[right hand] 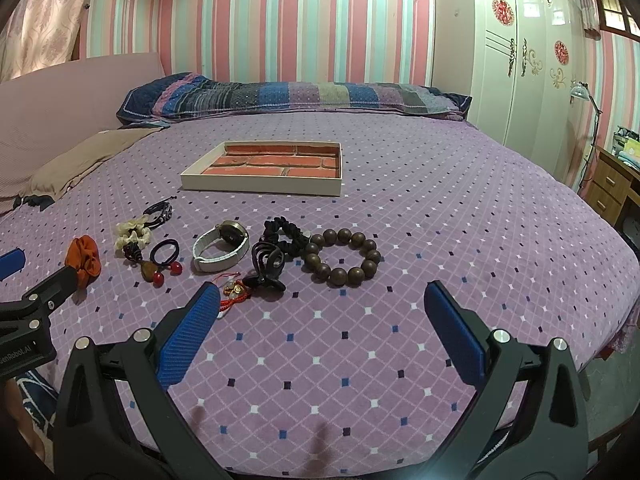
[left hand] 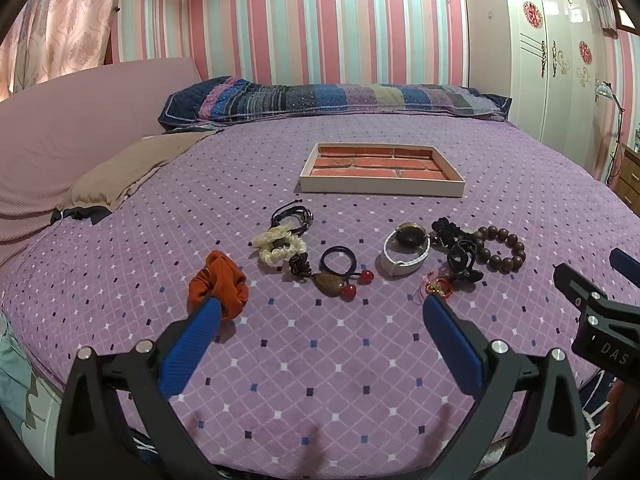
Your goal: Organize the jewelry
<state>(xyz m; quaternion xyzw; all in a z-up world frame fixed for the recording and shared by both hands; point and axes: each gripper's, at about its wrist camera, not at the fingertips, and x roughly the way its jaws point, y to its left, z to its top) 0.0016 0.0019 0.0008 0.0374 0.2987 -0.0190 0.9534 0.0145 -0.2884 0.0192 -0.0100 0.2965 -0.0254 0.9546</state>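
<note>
Purple bedspread (left hand: 320, 360), jewelry scattered before empty tray (left hand: 382, 190). Both tongs (left hand: 320, 312) (right hand: 320, 304) wide open, holding nothing. Risk: snagging tangled clip (right hand: 266, 270) with beads (right hand: 344, 258).

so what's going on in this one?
Start of a jewelry tidy-up on a bed. The left gripper and right gripper both hover with jaws open, holding nothing. The pieces lie loose in a row: orange scrunchie, cream scrunchie, cherry hair tie, white watch, black claw clip, wooden bead bracelet. The brick-lined tray behind them has nothing in it.
</note>
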